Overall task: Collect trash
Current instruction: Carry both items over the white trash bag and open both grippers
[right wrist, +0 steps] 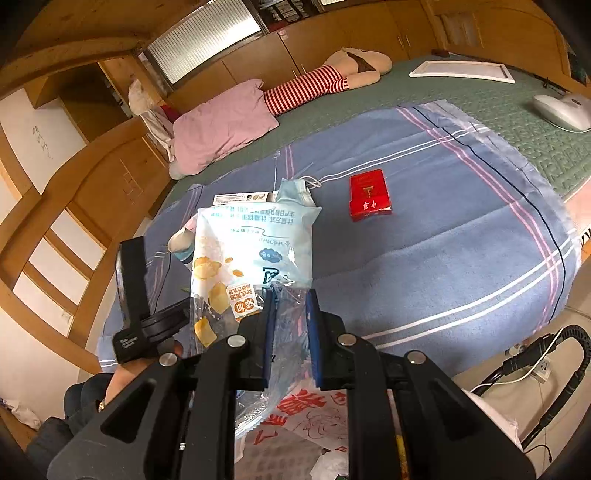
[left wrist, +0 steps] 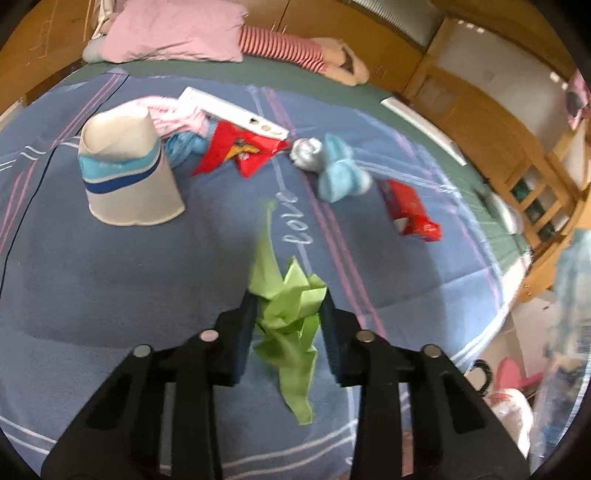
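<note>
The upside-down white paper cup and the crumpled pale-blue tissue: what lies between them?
In the left wrist view, a red snack wrapper lies between cup and tissue.

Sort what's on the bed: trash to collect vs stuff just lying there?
Trash:
- green crumpled paper, clamped in left tool
- snack bag, held by right tool
- red wrapper
- red box
- paper cup

Lying about:
- pink pillow
- striped plush doll
- blue sheet
</note>
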A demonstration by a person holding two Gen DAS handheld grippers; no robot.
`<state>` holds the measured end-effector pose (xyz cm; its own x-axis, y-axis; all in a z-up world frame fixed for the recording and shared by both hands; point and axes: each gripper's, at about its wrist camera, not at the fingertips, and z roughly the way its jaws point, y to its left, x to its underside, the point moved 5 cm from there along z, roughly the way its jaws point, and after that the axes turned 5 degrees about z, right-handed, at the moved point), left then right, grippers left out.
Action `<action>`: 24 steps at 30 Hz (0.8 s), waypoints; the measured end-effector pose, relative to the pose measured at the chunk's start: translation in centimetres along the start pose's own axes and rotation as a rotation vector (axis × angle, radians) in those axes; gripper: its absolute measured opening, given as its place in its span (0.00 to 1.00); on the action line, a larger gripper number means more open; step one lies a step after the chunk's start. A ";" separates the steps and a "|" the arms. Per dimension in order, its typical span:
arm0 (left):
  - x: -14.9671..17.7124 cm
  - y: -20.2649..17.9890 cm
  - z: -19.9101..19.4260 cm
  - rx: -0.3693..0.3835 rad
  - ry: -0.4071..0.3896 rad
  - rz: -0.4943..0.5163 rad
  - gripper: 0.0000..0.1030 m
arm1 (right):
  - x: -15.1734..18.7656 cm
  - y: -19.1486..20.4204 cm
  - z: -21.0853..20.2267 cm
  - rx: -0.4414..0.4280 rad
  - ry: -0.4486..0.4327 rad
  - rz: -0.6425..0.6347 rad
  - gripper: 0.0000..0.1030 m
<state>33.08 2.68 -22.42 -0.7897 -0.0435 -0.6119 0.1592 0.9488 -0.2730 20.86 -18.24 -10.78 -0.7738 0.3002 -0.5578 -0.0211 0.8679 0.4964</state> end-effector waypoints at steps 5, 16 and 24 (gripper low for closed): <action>-0.4 -0.5 -5.1 0.002 -0.153 0.006 0.33 | 0.2 -0.6 -0.9 0.010 -0.008 0.005 0.17; 1.8 -6.7 -20.1 -0.121 -0.394 0.183 0.33 | 0.0 0.3 -7.6 0.010 -0.074 -0.117 0.17; 3.0 -10.1 -25.2 -0.083 -0.461 0.232 0.34 | 1.8 0.9 -11.3 0.063 -0.019 -0.312 0.29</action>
<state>14.15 0.81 -2.83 -0.3935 0.0555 -0.9176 0.2373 0.9705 -0.0430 12.26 -21.36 -3.80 -0.7240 0.0225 -0.6895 -0.2161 0.9417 0.2577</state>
